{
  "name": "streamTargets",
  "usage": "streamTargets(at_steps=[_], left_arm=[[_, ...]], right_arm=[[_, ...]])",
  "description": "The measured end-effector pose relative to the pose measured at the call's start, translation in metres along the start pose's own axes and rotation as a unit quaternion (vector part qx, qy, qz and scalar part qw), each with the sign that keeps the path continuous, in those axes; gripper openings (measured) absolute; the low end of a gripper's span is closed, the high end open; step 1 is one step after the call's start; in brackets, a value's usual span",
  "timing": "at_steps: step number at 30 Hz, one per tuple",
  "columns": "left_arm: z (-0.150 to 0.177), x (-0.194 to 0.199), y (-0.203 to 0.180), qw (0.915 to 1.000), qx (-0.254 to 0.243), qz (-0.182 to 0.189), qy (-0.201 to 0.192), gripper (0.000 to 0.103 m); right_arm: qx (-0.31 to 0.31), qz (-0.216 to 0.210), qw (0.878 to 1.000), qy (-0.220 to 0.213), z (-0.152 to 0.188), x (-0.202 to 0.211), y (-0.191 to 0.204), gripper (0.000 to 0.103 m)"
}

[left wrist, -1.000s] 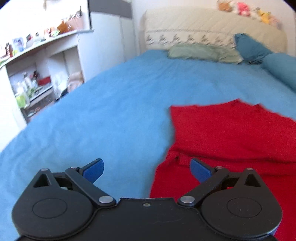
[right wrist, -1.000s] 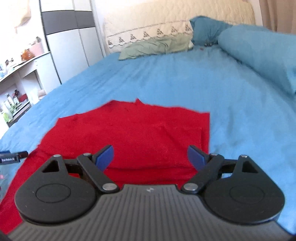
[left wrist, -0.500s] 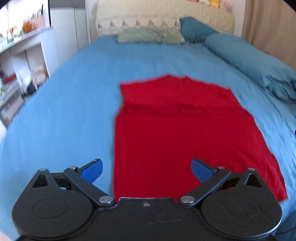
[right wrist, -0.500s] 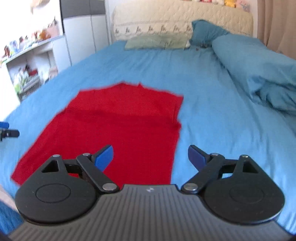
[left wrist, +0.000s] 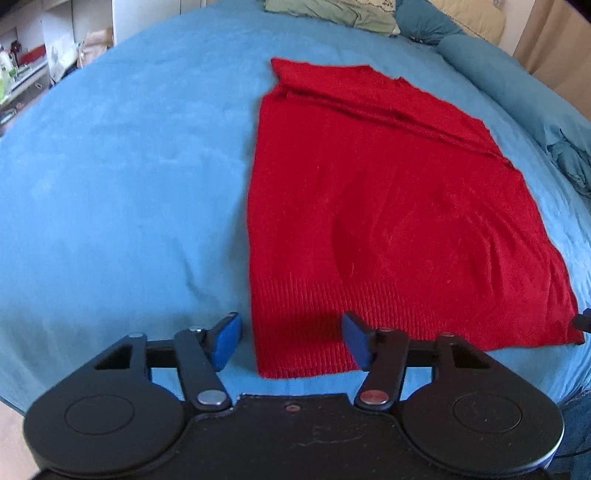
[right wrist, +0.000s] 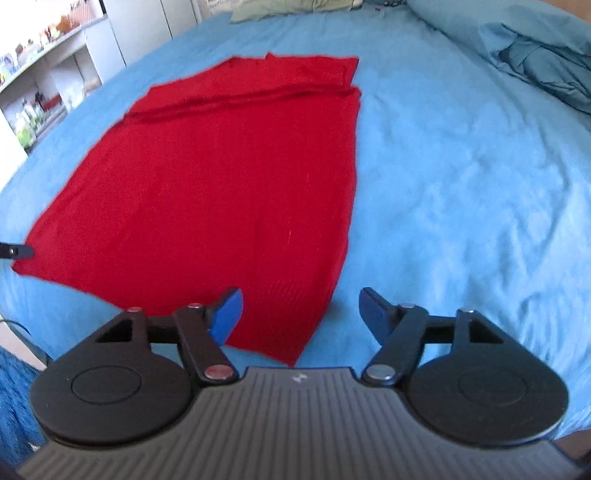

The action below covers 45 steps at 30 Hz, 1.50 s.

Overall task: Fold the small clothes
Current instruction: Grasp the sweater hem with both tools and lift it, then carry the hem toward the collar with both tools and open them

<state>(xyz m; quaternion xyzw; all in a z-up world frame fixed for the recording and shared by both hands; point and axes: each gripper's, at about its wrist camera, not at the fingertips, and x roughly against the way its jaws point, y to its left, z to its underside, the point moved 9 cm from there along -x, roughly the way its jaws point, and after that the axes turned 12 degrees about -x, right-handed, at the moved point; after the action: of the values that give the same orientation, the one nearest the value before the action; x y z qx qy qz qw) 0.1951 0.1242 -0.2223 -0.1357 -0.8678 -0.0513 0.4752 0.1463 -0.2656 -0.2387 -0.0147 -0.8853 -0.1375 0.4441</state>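
A red knit garment (left wrist: 384, 206) lies flat on the blue bed, its far end folded over into a band. It also shows in the right wrist view (right wrist: 221, 184). My left gripper (left wrist: 291, 341) is open and empty, just above the garment's near left corner at the ribbed hem. My right gripper (right wrist: 301, 314) is open and empty, just above the near right corner. The tip of the right gripper (left wrist: 581, 321) shows at the left view's right edge, and the tip of the left gripper (right wrist: 16, 252) at the right view's left edge.
The blue bedsheet (left wrist: 122, 184) spreads wide to the left of the garment and to its right (right wrist: 461, 184). A rumpled blue duvet (right wrist: 543, 70) and pillows (left wrist: 332, 14) lie at the head end. White shelves (right wrist: 44, 85) stand beside the bed.
Both grippers pulled back toward the foot of the bed and lowered to the garment's near corners. Both stayed open. The garment has not moved.
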Motion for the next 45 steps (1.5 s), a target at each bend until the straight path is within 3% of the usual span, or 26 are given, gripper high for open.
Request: streamTargets(at_steps=[9,12,14,15,16,19,23,29,34,37,41,45], left_arm=[[0.004,-0.005,-0.001,0.9999,-0.009,-0.008,-0.004,0.052],[0.002,-0.006,-0.005,0.9999,-0.017,-0.003,0.0,0.035],[0.0,-0.005,-0.006,0.9998,-0.018,0.0,0.004,0.011],[-0.001,-0.004,-0.007,0.9998,-0.021,-0.002,0.006,0.008],[-0.002,-0.003,-0.007,0.9997,-0.023,-0.003,0.006,0.007],[-0.01,0.007,-0.01,0.9994,-0.033,-0.009,-0.001,0.006],[-0.035,0.033,-0.01,0.9985,-0.03,-0.016,-0.042,0.005],[-0.116,0.066,-0.005,0.9919,-0.017,-0.038,-0.121,0.005],[-0.212,0.06,0.005,0.9843,-0.002,-0.057,-0.167,0.005],[-0.267,0.037,0.014,0.9805,0.004,-0.072,-0.183,0.005],[-0.336,-0.022,0.026,0.9786,0.021,-0.09,-0.184,0.005],[-0.373,-0.106,0.035,0.9778,0.037,-0.123,-0.166,0.005]], right_arm=[[-0.009,0.006,1.0,0.01,0.01,-0.013,0.002,0.073],[-0.006,-0.002,1.0,0.009,0.011,-0.011,0.008,0.053],[-0.005,-0.008,1.0,0.008,0.012,-0.011,0.012,0.036],[-0.006,-0.009,1.0,0.006,0.011,-0.011,0.013,0.032],[-0.009,-0.011,1.0,0.004,0.009,-0.011,0.014,0.027],[-0.024,-0.022,0.999,-0.007,0.0,-0.004,0.014,0.026],[-0.028,-0.046,0.998,-0.036,-0.023,0.018,0.02,0.025],[-0.044,-0.08,0.992,-0.085,-0.098,0.045,0.028,0.025],[-0.064,-0.096,0.985,-0.127,-0.198,0.04,0.036,0.025],[-0.063,-0.093,0.983,-0.146,-0.263,0.02,0.042,0.025],[-0.061,-0.08,0.983,-0.154,-0.343,-0.041,0.046,0.025],[-0.042,-0.062,0.985,-0.156,-0.384,-0.128,0.05,0.025]])
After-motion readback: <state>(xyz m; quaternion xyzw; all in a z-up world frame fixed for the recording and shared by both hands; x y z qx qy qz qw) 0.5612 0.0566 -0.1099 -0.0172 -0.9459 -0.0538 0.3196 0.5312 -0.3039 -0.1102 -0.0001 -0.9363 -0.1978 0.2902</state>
